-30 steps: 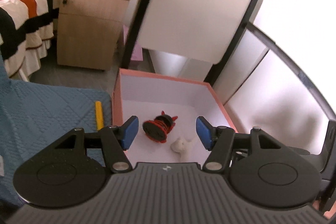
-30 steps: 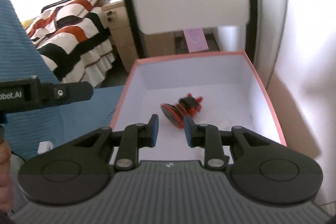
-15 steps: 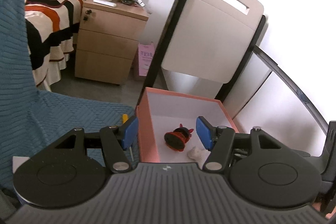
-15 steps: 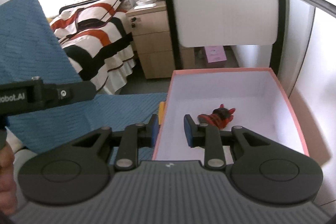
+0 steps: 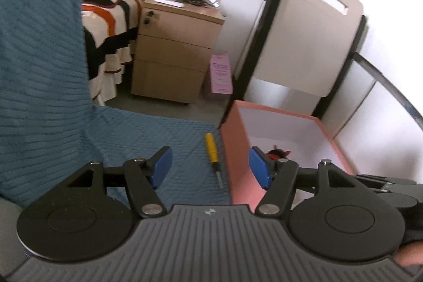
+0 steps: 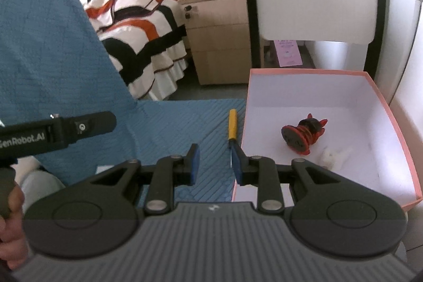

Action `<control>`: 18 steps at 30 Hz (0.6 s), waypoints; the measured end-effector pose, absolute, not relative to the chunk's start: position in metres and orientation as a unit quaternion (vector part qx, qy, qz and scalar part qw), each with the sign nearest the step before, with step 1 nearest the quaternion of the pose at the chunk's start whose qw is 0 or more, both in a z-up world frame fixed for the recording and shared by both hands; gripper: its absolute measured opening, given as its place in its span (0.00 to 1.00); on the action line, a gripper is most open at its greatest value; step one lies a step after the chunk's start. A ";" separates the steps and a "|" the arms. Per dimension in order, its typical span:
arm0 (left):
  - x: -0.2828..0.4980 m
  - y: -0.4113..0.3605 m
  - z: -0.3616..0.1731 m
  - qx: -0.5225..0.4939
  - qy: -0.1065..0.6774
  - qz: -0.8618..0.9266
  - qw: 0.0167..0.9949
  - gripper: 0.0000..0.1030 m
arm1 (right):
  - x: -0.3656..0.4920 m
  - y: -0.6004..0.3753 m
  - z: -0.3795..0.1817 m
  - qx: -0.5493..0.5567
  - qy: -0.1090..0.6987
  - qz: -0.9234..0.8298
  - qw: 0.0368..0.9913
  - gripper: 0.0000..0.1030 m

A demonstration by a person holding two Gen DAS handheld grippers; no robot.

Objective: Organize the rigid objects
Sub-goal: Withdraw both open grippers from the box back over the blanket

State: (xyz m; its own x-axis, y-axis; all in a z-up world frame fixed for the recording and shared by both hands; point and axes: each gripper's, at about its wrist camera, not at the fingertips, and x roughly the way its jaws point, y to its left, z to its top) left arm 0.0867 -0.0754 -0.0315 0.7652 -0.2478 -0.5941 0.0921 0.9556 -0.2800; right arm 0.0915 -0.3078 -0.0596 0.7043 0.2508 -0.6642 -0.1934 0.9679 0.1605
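Note:
A yellow-handled screwdriver (image 6: 232,127) lies on the blue quilted cloth (image 6: 171,123), just left of the pink box (image 6: 391,118); it also shows in the left wrist view (image 5: 212,151). Inside the box lie a red and black figurine (image 6: 302,135) and a small white toy (image 6: 331,156). My right gripper (image 6: 216,163) is open and empty, just in front of the screwdriver's tip. My left gripper (image 5: 210,167) is open wide and empty, above the cloth and the box's (image 5: 235,149) left wall.
A wooden bedside cabinet (image 5: 174,52) and a striped bed (image 6: 142,25) stand behind the cloth. A white chair back (image 5: 306,28) rises behind the box. A pink carton (image 5: 220,75) stands on the floor. The left gripper's body (image 6: 55,131) crosses the right view's left side.
Both grippers have pulled back from above the box and shifted left over the blue cloth. The right gripper's jaws have widened. The screwdriver now lies ahead of both grippers.

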 end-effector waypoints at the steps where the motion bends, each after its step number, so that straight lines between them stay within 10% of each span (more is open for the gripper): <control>1: 0.085 -0.071 -0.036 -0.115 0.330 -0.083 0.933 0.68 | 0.092 -0.302 -0.061 0.029 0.364 0.121 0.923 0.28; 18: 0.101 -0.030 -0.118 -0.080 0.321 -0.013 0.943 0.69 | 0.104 -0.251 -0.112 0.029 0.386 0.121 0.914 0.28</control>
